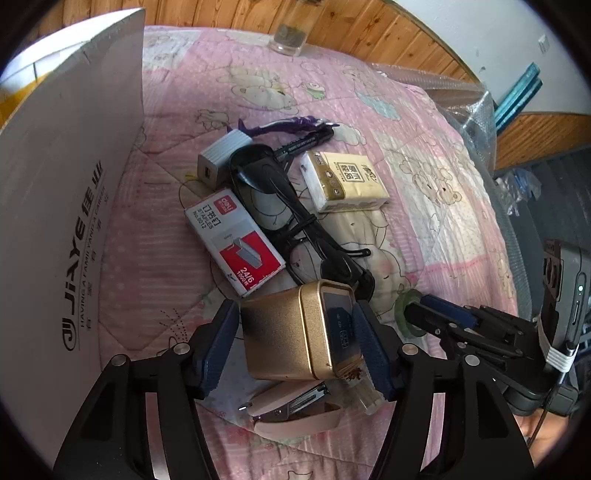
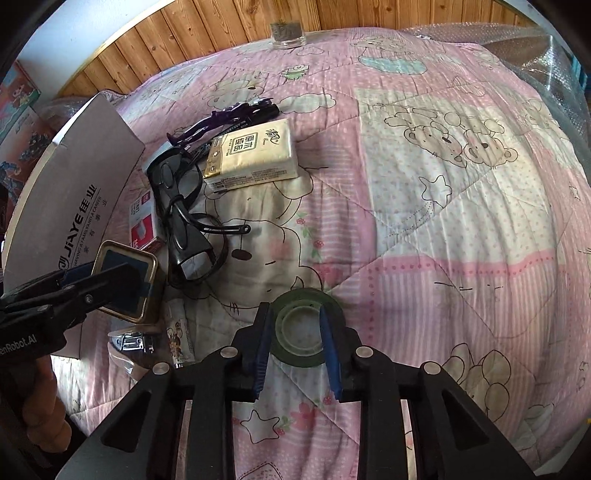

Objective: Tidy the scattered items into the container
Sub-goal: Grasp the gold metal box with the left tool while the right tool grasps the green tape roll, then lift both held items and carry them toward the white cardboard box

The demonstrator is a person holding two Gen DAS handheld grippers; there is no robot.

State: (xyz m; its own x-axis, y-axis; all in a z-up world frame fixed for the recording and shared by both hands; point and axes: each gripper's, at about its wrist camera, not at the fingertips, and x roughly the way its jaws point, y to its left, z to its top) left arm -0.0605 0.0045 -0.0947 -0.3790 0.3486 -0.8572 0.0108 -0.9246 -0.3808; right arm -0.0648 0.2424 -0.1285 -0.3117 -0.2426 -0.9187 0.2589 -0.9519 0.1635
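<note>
Left wrist: left claw (image 1: 297, 349) pinching gold tin (image 1: 295, 332) on both sides, just above the bed quilt (image 1: 406, 155), beside staple box (image 1: 234, 240); cardboard container (image 1: 70, 192) at left.
Right wrist: right claw (image 2: 297, 345) pinching green tape roll (image 2: 301, 332) lying on the quilt; tissue pack (image 2: 251, 155) beyond.

Quilt (image 2: 424, 229) is mostly pink with white dots and stripes, plus cream patches with cartoon bears outlined in black. Gold tin (image 1: 291, 332) in the lower middle of the left view, dark lid panel. Staple box (image 1: 236, 240) is white and grey with red corners. Tissue pack (image 2: 251, 155) is cream with gold trim and dark print. Sunglasses (image 2: 181, 214) are black, hair clip (image 2: 221, 118) purple, tape roll (image 2: 306, 328) dull green, stapler (image 1: 295, 413) pale pink. Grey-white box (image 1: 66, 206) at left has black lettering. Gripper pads (image 2: 328, 350) are blue on black frames. Wood wall (image 2: 221, 26) is orange-brown.
</note>
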